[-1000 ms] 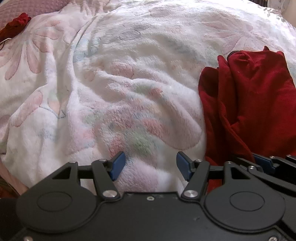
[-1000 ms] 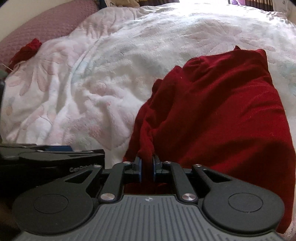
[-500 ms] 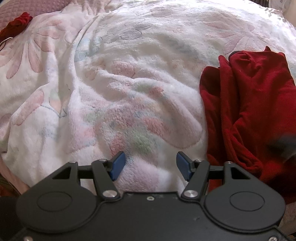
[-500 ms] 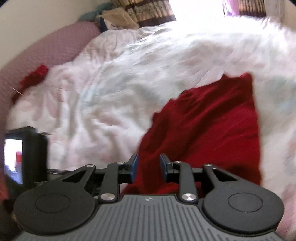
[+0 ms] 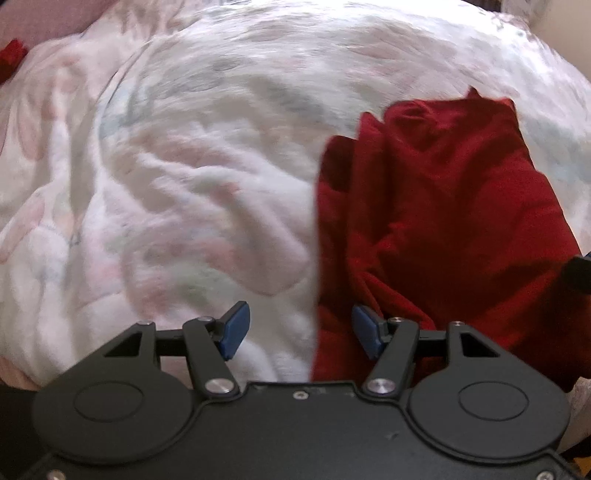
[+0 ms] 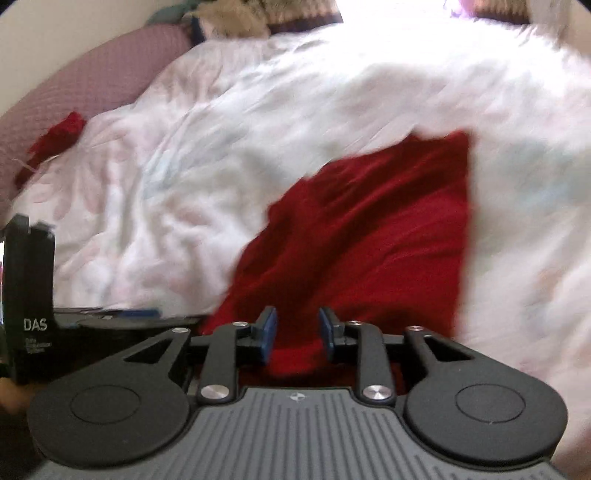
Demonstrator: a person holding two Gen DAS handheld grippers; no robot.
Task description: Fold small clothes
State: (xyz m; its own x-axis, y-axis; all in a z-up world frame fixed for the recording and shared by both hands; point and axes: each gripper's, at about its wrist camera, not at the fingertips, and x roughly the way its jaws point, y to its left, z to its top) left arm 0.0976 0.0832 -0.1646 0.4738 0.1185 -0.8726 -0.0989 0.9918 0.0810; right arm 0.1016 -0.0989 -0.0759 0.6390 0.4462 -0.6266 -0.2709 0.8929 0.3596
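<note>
A dark red garment (image 5: 436, 206) lies folded and rumpled on a white floral blanket (image 5: 192, 177); it also shows in the right wrist view (image 6: 369, 229). My left gripper (image 5: 300, 330) is open and empty, its jaws wide, straddling the garment's left edge near the front. My right gripper (image 6: 297, 334) is open and empty, with a narrow gap between the jaws, just above the garment's near edge. The left gripper's body (image 6: 33, 306) shows at the left of the right wrist view.
A second small red cloth (image 6: 55, 136) lies far left on a mauve quilted cover (image 6: 92, 81). Pillows and a striped fabric (image 6: 236, 18) are at the back. The blanket (image 6: 177, 177) is bumpy and wrinkled.
My right gripper let go of the red garment's edge, opened and drew back upward. My left gripper moved right, to the garment's left edge, still open.
</note>
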